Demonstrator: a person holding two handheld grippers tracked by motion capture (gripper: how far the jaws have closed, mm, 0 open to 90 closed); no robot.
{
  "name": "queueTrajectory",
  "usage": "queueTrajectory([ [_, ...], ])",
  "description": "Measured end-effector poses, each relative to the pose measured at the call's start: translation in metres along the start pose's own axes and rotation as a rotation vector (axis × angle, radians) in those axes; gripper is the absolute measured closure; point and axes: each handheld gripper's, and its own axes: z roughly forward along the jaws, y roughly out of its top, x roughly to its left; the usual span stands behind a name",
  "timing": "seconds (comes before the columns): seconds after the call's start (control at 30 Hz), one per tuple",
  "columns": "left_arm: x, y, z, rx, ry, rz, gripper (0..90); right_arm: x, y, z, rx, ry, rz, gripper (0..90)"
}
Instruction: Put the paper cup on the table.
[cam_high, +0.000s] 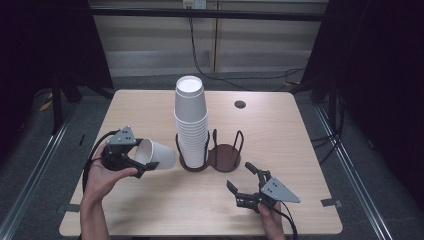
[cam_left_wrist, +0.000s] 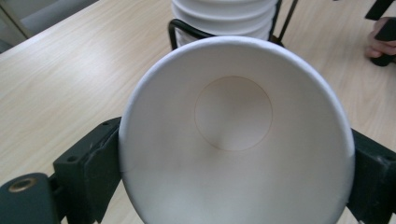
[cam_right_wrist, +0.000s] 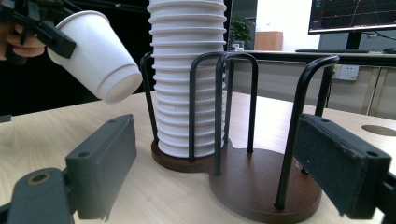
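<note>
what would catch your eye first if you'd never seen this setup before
Probably the tall stack of white paper cups standing in one ring of a dark wire holder at the middle of the table; the holder's other ring is empty. Next, the single white cup gripped at its rim by the left claw, held tilted in the air just left of the stack. The right claw waits open near the front edge.

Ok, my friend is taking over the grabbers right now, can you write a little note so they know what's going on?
Left gripper: clamped on the rim of one paper cup, held tipped on its side above the table, beside the stack.
Right gripper: open, holding nothing, low over the table in front of the holder.
Cup stack: sits in the left ring of the wire cup holder; right ring is bare.
Done: one cup is in hand.
Left: probably setting it in the bare ring.
</note>
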Motion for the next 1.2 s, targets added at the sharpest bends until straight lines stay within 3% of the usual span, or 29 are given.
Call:
queueTrajectory([
  [0.07,0.006,0.002,0.001,-0.013,-0.026,-0.012,8.2,0.0,0.0,0.0,-0.001,0.001,-0.001,13.1],
  [0.17,0.014,0.006,0.002,0.047,0.017,-0.007,8.1,0.0,0.0,0.0,-0.003,0.004,-0.002,13.0],
  [0.27,0.022,0.01,0.003,0.083,0.02,-0.003,8.1,0.0,0.0,0.0,-0.002,0.006,-0.001,13.1],
  [0.3,0.026,0.013,0.002,0.119,0.05,-0.008,7.9,0.0,0.0,0.0,-0.003,0.005,-0.001,13.1],
  [0.4,0.03,0.016,0.004,0.136,0.045,-0.006,7.9,-0.001,0.0,0.0,0.0,0.01,0.003,13.1],
  [0.63,0.04,0.024,0.014,0.237,0.04,0.008,7.9,0.0,0.0,0.0,-0.002,0.012,0.0,13.1],
  [0.87,0.043,0.029,0.029,0.331,0.042,0.012,7.9,0.0,0.0,0.0,-0.003,0.012,0.0,13.0],
  [0.93,0.044,0.029,0.037,0.383,0.055,0.021,7.9,0.0,0.0,0.0,-0.003,0.012,0.0,13.1],
  [1.03,0.043,0.03,0.042,0.396,0.051,0.016,7.8,0.0,0.0,0.0,-0.003,0.012,-0.001,13.1],
  [1.2,0.039,0.031,0.051,0.449,0.024,0.076,7.6,0.0,0.0,0.0,-0.002,0.013,0.0,13.1],
])
